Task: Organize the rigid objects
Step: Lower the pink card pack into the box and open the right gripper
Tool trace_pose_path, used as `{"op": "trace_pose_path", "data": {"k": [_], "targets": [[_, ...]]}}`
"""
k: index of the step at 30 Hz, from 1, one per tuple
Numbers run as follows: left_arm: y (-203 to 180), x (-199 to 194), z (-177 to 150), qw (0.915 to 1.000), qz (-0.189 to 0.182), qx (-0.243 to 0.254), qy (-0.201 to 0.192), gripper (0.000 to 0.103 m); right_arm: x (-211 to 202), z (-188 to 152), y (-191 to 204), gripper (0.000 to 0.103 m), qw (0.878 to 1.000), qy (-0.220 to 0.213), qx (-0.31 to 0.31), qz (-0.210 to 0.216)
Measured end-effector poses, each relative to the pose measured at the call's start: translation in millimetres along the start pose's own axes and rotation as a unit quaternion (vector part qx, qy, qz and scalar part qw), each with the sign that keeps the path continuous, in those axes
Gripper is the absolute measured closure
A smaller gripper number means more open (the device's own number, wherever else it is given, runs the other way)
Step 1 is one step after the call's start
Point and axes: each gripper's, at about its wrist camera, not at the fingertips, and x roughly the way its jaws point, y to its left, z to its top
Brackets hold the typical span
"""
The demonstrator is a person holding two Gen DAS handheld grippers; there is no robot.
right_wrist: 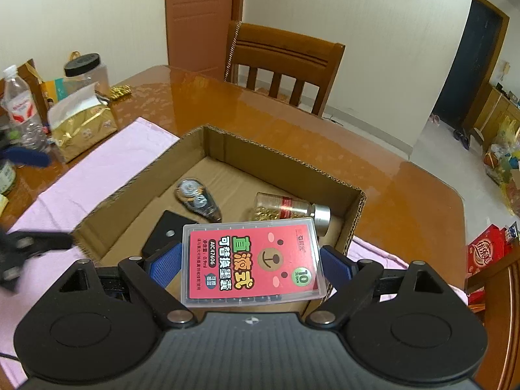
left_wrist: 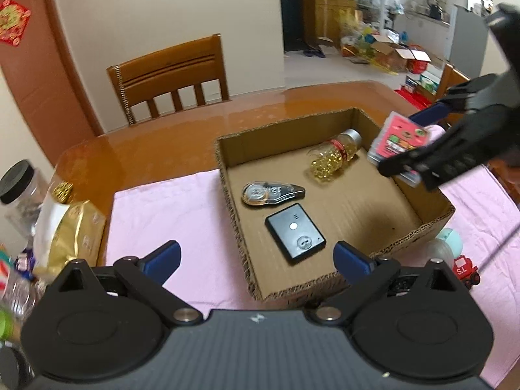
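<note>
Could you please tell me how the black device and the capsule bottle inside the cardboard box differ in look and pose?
The black device is a flat, opaque rectangle lying face up; the capsule bottle is a clear cylinder full of yellow capsules, lying on its side. The black device sits near the box's front wall in the left wrist view, the capsule bottle further back. Both rest loose on the floor of the cardboard box, touched by no gripper.

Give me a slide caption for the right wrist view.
Right gripper carries a red-labelled plastic case over the cardboard box holding a capsule bottle, correction tape and black device.
</note>
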Motion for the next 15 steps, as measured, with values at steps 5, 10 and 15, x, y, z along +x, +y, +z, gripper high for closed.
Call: {"op": "trace_pose_path", "data": {"k": [5, 10, 15], "targets": [[8, -13, -8, 0.9995, 0.019, -0.025, -0.001, 0.003, 21, 14, -12, 0.009, 1.0, 0.001, 0.011, -0.008], [14, -18, -16, 0.9983, 0.033, -0.046, 0.009, 0.003, 21, 21, -18, 0.0, 0.999, -0.002, 0.031, -0.019], [13, -23, -32, 0.9978, 0.04, -0.053, 0.003, 0.003, 6, 11, -12, 0.0, 0.999, -0.006, 0.038, -0.032]]}}
